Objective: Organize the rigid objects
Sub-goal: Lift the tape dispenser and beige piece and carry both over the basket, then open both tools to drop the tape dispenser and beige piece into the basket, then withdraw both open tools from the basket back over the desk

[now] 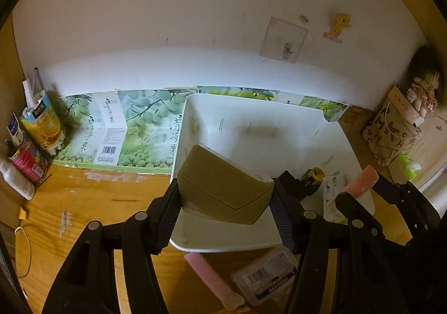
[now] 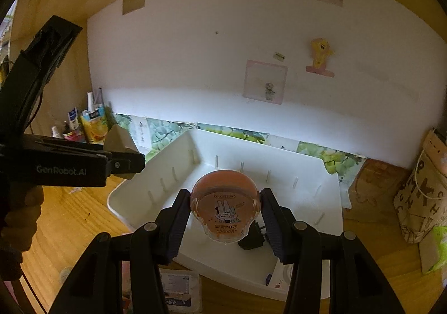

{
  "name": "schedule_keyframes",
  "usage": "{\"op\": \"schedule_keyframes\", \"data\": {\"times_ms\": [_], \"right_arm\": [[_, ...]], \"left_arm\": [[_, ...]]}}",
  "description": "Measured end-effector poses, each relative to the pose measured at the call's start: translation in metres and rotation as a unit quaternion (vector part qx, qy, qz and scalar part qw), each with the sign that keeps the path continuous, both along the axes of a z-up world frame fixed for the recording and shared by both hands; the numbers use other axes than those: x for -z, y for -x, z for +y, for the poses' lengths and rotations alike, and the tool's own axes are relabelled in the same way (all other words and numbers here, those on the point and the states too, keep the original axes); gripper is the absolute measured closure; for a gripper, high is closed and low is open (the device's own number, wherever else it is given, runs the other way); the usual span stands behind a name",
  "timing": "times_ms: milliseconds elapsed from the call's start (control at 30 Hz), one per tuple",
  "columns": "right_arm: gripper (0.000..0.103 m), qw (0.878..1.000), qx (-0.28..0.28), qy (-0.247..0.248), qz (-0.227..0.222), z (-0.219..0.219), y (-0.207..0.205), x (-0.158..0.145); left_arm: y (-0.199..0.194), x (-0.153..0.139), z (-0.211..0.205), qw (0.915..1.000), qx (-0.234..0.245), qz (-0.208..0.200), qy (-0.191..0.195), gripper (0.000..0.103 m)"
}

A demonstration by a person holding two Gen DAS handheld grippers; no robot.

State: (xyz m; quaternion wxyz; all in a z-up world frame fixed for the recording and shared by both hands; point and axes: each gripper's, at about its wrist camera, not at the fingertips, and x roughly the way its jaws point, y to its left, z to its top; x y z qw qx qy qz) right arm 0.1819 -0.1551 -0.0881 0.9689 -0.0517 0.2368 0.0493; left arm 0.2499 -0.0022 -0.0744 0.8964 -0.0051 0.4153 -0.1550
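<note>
My left gripper (image 1: 225, 202) is shut on an olive-tan wedge-shaped box (image 1: 223, 188) and holds it over the near left part of a white plastic bin (image 1: 279, 118). My right gripper (image 2: 225, 210) is shut on a round orange container with a clear labelled lid (image 2: 225, 205), held above the same bin (image 2: 156, 174). In the right wrist view the left gripper (image 2: 123, 164) shows at the left with the tan box (image 2: 118, 139). In the left wrist view the right gripper (image 1: 360, 188) shows at the right with the orange container (image 1: 361, 181).
In the bin lie a black and yellow item (image 1: 314, 175), a printed card (image 1: 332, 196) and a black object (image 2: 251, 242). On the wooden desk near the bin are a pink bar (image 1: 209, 277) and a clear barcode case (image 1: 265, 275). Bottles and cartons (image 1: 33, 129) stand left; a paper bag (image 1: 391, 132) stands right.
</note>
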Motion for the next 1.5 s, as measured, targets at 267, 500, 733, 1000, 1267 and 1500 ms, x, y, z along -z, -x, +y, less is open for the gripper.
{"op": "schedule_keyframes", "data": {"times_ms": [267,500,733,1000,1267,1500], "right_arm": [[0.041,1.0,0.025,0.002,0.004,0.002,-0.006,0.005],[0.031,0.999,0.048,0.008,-0.002,0.005,0.002,0.0],[0.023,0.997,0.081,0.011,-0.018,0.009,0.022,-0.012],[0.022,0.994,0.105,0.0,-0.024,0.014,0.054,-0.024],[0.021,0.994,0.099,-0.042,-0.008,0.007,0.087,-0.027],[0.021,0.991,0.087,-0.095,0.028,-0.004,0.116,-0.012]], "left_arm": [[-0.01,0.006,-0.003,0.9998,0.014,0.016,-0.006,0.032],[-0.003,-0.002,0.0,0.9997,0.019,0.003,-0.015,0.02],[0.011,-0.017,0.018,0.9997,0.014,-0.019,-0.011,0.02],[0.039,-0.038,0.038,0.9989,0.001,-0.046,-0.003,0.02],[0.08,-0.051,0.057,0.9977,-0.032,-0.06,-0.007,0.02],[0.12,-0.049,0.065,0.9962,-0.06,-0.055,-0.032,0.02]]}}
